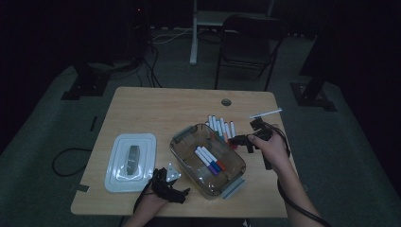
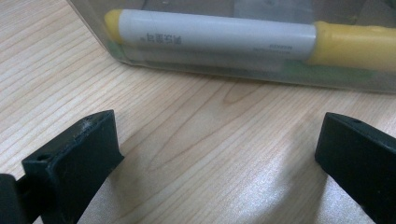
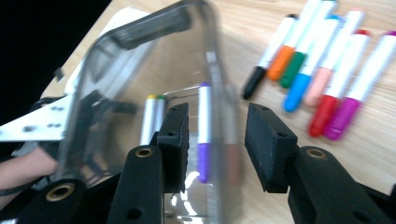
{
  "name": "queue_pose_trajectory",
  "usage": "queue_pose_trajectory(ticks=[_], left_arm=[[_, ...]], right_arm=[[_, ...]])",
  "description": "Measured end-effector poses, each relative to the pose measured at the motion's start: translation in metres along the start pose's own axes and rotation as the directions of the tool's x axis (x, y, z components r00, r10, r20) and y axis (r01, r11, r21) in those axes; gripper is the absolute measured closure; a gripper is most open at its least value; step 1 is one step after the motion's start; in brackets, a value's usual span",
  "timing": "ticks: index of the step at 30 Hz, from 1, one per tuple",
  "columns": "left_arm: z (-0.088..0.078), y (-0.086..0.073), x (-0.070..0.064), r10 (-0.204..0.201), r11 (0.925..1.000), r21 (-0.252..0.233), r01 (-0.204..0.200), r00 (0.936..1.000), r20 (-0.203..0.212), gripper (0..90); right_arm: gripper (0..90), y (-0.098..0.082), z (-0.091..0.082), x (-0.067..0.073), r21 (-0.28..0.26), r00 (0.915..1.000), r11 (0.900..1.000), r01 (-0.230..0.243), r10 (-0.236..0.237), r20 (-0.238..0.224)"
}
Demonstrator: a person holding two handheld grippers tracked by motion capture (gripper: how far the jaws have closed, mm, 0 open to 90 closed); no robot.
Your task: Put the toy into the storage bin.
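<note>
1. Markers: a loose row [image 1: 221, 126] lies on the wooden surface [image 1: 156, 109] just behind the clear box [image 1: 208, 159], caps in black, orange, green, blue, pink, red and magenta as the right claw view shows them [image 3: 322, 70].
2. More markers [image 1: 210, 161] lie inside the box; the left claw view shows a yellow-capped one [image 2: 243, 37] pressed against the near wall, a green one under it.
3. Box sits near the middle of the surface, grey clips at two ends. Its white lid [image 1: 130, 161] lies flat to the left, apart from the box.
4. Right claw [image 1: 248, 140] is held above the box's right rim, beside the loose row. Jaws stand part-way apart with nothing between the pads; a purple-capped marker [image 3: 204, 135] shows through the gap, inside the box, blurred.
5. Left claw [image 1: 182, 191] rests low at the box's near-left corner, jaws wide apart, bare wood between them, gripping nothing.
</note>
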State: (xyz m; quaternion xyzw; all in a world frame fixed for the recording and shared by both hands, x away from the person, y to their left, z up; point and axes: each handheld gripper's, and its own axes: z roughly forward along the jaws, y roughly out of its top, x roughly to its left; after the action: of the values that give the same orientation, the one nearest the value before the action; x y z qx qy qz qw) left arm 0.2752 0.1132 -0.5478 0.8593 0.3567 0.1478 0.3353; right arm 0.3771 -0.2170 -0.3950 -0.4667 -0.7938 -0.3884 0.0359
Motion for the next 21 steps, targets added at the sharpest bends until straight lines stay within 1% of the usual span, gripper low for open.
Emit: queue_pose_trajectory(ticks=[1,2,3,4,5,6,7,8,9,11,13,14,17,19,21], left_arm=[[0.000,0.000,0.000,0.000,1.0000,0.000,0.000,1.0000,0.000,0.4],[0.000,0.000,0.000,0.000,1.0000,0.000,0.000,1.0000,0.000,0.4],[0.000,0.000,0.000,0.000,1.0000,0.000,0.000,1.0000,0.000,0.4],[0.000,0.000,0.000,0.000,1.0000,0.000,0.000,1.0000,0.000,0.4],[0.000,0.000,0.000,0.000,1.0000,0.000,0.000,1.0000,0.000,0.4],[0.000,0.000,0.000,0.000,1.0000,0.000,0.000,1.0000,0.000,0.4],[0.000,0.000,0.000,0.000,1.0000,0.000,0.000,1.0000,0.000,0.4],[0.000,0.000,0.000,-0.001,1.0000,-0.001,0.001,1.0000,0.000,0.4],[0.000,0.000,0.000,-0.001,1.0000,-0.001,0.001,1.0000,0.000,0.4],[0.000,0.000,0.000,-0.001,1.0000,-0.001,0.001,1.0000,0.000,0.4],[0.000,0.000,0.000,-0.001,1.0000,-0.001,0.001,1.0000,0.000,0.4],[0.000,0.000,0.000,0.000,1.0000,0.000,0.000,1.0000,0.000,0.4],[0.000,0.000,0.000,0.000,1.0000,0.000,0.000,1.0000,0.000,0.4],[0.000,0.000,0.000,0.000,1.0000,-0.001,0.000,1.0000,0.000,0.4],[0.000,0.000,0.000,0.000,1.0000,-0.001,0.000,1.0000,0.000,0.4]], right_arm=[[60.0,0.000,0.000,0.000,0.000,1.0000,1.000,0.000,0.000,0.000],[60.2,-0.002,-0.001,-0.011,-0.006,0.9996,1.000,-0.020,0.020,0.021],[60.2,-0.002,-0.001,-0.011,-0.006,0.9996,1.000,-0.020,0.020,0.021],[60.2,-0.003,0.000,-0.021,-0.011,0.9982,0.999,-0.047,0.048,0.037],[60.2,-0.003,0.000,-0.021,-0.011,0.9982,0.999,-0.047,0.048,0.037],[60.2,-0.005,0.004,-0.032,-0.006,0.9960,0.998,-0.065,0.066,0.061],[60.2,-0.005,0.004,-0.032,-0.006,0.9960,0.998,-0.065,0.066,0.061],[60.3,-0.007,0.010,-0.043,-0.011,0.9927,0.995,-0.096,0.097,0.071],[60.3,-0.007,0.010,-0.043,-0.011,0.9927,0.995,-0.096,0.097,0.071],[60.6,-0.008,0.017,-0.052,-0.005,0.9902,0.994,-0.107,0.107,0.090],[61.2,-0.010,0.026,-0.063,-0.006,0.9849,0.991,-0.135,0.135,0.109],[61.6,-0.010,0.029,-0.067,-0.006,0.9831,0.990,-0.138,0.138,0.120],[62.9,-0.010,0.041,-0.079,-0.014,0.9723,0.987,-0.159,0.159,0.171],[63.0,-0.009,0.047,-0.086,-0.020,0.9679,0.984,-0.175,0.176,0.180],[63.0,-0.007,0.054,-0.091,-0.020,0.9654,0.984,-0.175,0.175,0.193]])
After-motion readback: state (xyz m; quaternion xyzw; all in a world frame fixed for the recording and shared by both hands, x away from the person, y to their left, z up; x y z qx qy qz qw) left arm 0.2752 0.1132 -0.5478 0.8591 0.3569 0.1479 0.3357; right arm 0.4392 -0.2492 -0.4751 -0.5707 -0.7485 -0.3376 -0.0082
